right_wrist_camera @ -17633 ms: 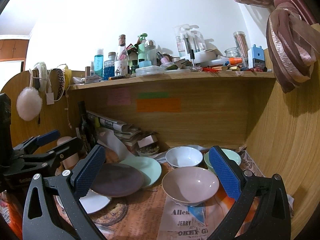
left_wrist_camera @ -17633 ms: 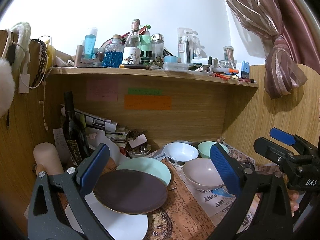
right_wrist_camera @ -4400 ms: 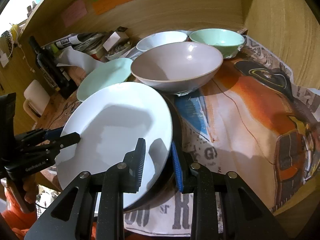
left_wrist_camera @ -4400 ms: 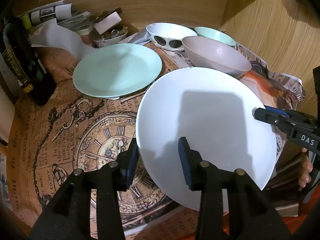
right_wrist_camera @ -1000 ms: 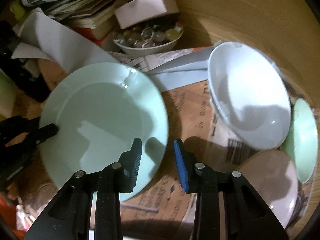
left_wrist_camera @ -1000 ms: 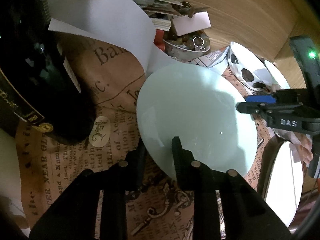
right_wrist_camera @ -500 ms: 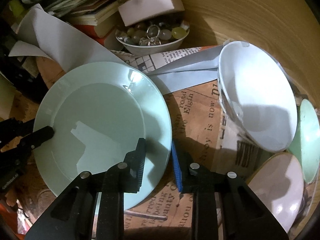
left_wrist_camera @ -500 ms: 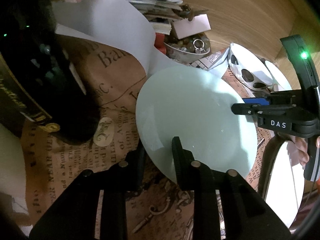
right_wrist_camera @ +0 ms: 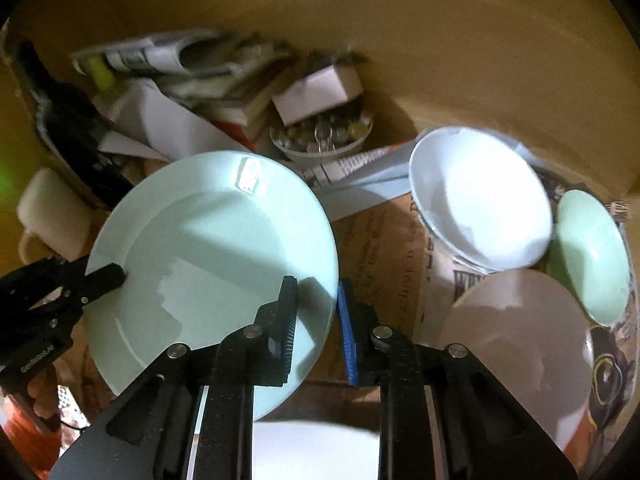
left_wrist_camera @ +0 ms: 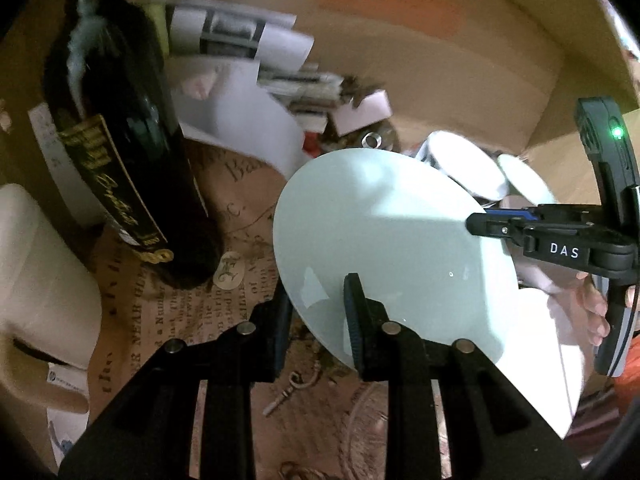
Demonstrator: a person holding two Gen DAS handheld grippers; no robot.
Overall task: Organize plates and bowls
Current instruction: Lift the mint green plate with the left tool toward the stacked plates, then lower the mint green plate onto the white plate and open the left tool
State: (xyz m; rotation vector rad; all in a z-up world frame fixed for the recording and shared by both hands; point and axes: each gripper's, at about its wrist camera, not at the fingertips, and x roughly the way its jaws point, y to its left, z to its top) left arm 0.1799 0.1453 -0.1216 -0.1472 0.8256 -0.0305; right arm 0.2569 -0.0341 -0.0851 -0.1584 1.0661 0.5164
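Observation:
A mint green plate (left_wrist_camera: 384,232) (right_wrist_camera: 208,248) hangs tilted above the paper-covered desk, held from both sides. My left gripper (left_wrist_camera: 316,292) is shut on its left rim and shows in the right wrist view as a black finger pair (right_wrist_camera: 116,276). My right gripper (right_wrist_camera: 316,286) has its jaws closing on the right rim, with a pad on each face; in the left wrist view it (left_wrist_camera: 480,220) comes in from the right. A white plate (right_wrist_camera: 312,460) (left_wrist_camera: 560,360) lies below, near the front edge.
A white bowl (right_wrist_camera: 480,200), a green bowl (right_wrist_camera: 588,256) and a pink bowl (right_wrist_camera: 520,340) crowd the right. A dark bottle (left_wrist_camera: 120,140) stands left, a cream block (left_wrist_camera: 36,272) beside it. A small bowl of trinkets (right_wrist_camera: 320,136) and piled papers sit behind.
My right gripper has shut onto the green plate's right rim. Both grippers have risen and the plate has come up off the paper with them.

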